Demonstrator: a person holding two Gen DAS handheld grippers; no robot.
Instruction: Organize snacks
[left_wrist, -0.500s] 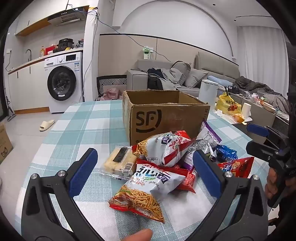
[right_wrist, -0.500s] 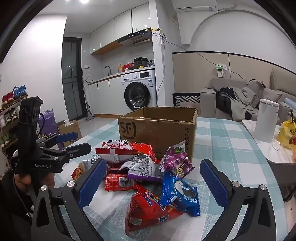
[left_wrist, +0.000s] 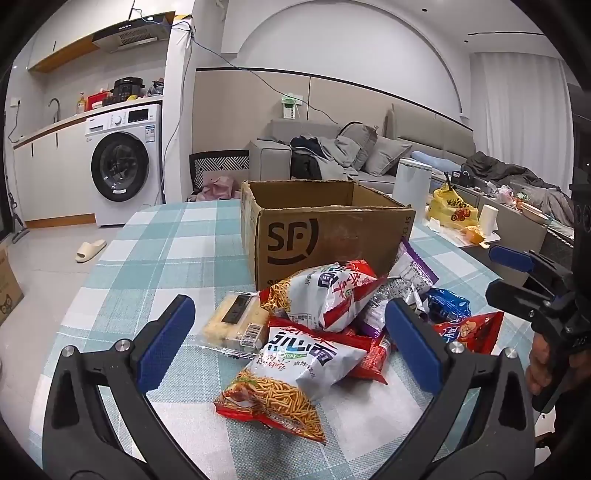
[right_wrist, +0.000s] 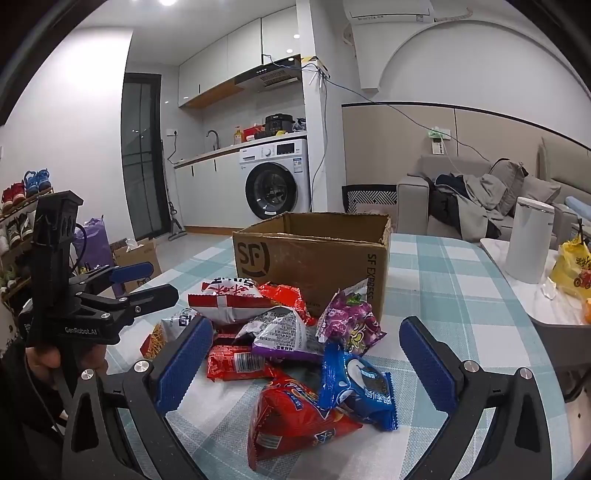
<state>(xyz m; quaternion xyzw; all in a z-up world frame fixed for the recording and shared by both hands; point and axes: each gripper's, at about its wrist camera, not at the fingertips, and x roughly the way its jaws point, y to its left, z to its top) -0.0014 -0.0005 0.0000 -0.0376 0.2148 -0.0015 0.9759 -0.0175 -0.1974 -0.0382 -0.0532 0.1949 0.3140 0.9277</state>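
A pile of snack bags lies on the checked table in front of an open cardboard box (left_wrist: 325, 229), which also shows in the right wrist view (right_wrist: 314, 254). In the left wrist view my left gripper (left_wrist: 290, 347) is open and empty, over a white noodle-snack bag (left_wrist: 295, 373). A clear pack of biscuits (left_wrist: 236, 321) lies to its left. In the right wrist view my right gripper (right_wrist: 304, 362) is open and empty, above a red bag (right_wrist: 291, 417) and a blue bag (right_wrist: 360, 387). A purple bag (right_wrist: 351, 325) leans on the box.
The table (left_wrist: 166, 251) has a teal and white checked cloth. A white cylinder (right_wrist: 528, 240) and a yellow bag (right_wrist: 574, 269) stand on a side surface at the right. A sofa and a washing machine stand beyond the table.
Both grippers have shifted very slightly; the snacks and the box have not moved.
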